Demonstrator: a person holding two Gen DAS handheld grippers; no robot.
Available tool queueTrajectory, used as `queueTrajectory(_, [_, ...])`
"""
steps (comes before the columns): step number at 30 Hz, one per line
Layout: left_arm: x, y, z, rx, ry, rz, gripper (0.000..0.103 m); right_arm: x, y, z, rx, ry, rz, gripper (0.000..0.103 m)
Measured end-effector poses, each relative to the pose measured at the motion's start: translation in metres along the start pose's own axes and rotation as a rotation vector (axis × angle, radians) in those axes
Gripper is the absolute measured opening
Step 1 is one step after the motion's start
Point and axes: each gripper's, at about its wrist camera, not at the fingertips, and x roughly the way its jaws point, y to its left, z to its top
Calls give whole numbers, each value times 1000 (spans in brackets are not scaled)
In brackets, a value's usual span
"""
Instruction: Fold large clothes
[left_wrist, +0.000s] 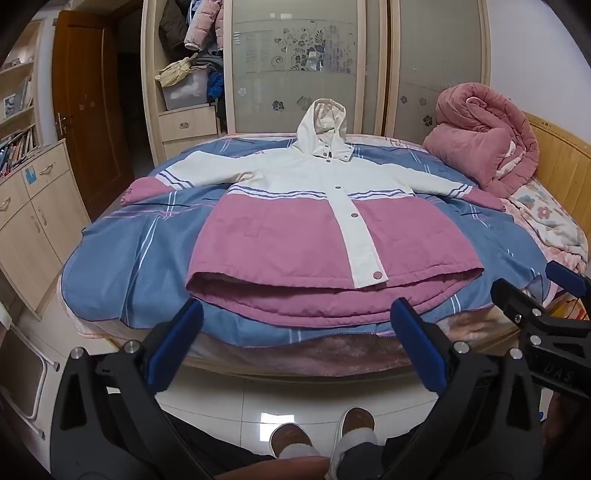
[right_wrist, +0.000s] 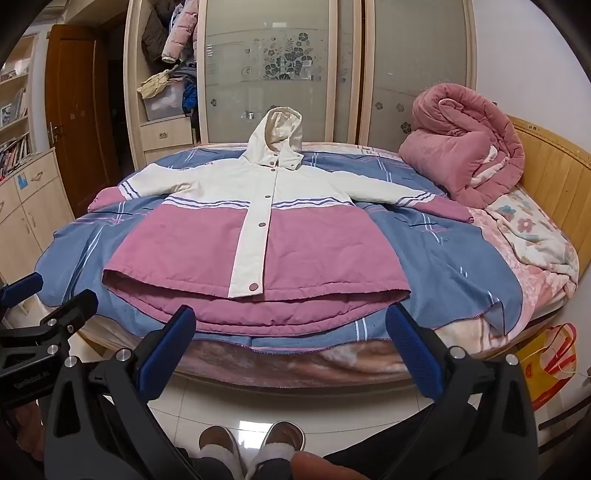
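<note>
Lying flat on the bed (left_wrist: 110, 266), the jacket (left_wrist: 295, 229) is untouched. A clear bin (left_wrist: 184, 90) of pale bedding is shelved in the wardrobe (left_wrist: 184, 122). Left gripper (left_wrist: 295, 314) and right gripper (right_wrist: 291, 321) are spread wide, empty.

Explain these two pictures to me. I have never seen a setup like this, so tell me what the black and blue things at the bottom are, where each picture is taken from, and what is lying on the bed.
There is no robot here. A person standing at the bed's foot holds a hand-held claw in each hand, each carrying a camera that looks along its two blue-padded fingers. One picture is taken from the left claw, the other from the right claw. Each claw also shows at the edge of the other's picture.

Both claws are wide open and hold nothing; they hover short of the bed.

On the blue striped bedspread lies a pink and white hooded jacket, face up, snapped shut, sleeves spread. A rolled pink quilt sits near the wooden headboard. The slippered feet below are the person's.
</note>
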Motion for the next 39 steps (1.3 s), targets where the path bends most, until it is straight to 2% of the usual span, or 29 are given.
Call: queueTrajectory(39, [5, -1, -3, -2, 5, -1, 101, 7, 1, -3, 8, 10, 6, 102])
